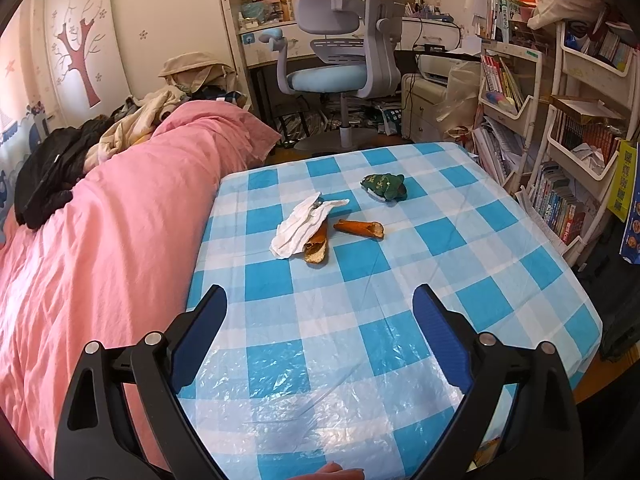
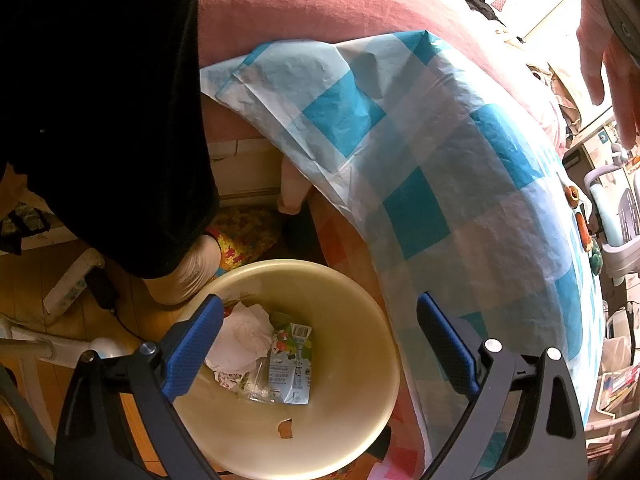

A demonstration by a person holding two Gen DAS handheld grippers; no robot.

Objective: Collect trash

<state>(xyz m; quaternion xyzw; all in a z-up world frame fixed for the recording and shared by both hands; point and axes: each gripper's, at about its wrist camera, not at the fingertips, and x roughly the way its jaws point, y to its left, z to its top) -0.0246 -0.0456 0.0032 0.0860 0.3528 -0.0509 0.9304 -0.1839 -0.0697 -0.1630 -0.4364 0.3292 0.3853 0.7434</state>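
Note:
On the blue-checked tablecloth (image 1: 420,320) lie a crumpled white tissue (image 1: 304,222), two orange peel pieces (image 1: 318,246) (image 1: 360,229) and a green crumpled wrapper (image 1: 385,187). My left gripper (image 1: 320,304) hovers open above the near part of the table, well short of them. My right gripper (image 2: 320,316) is open and empty, held over a cream waste bin (image 2: 352,400) on the floor. Inside the bin lie a white tissue (image 2: 244,336) and a flattened drink carton (image 2: 290,364). The peels (image 2: 580,222) show small at the table's far end.
A pink duvet (image 1: 120,240) lies left of the table. Beyond stand a grey desk chair (image 1: 348,48) and full bookshelves (image 1: 560,140). Near the bin are a person's dark trouser leg (image 2: 100,120) and foot in a patterned slipper (image 2: 244,236). A hand (image 2: 612,60) shows top right.

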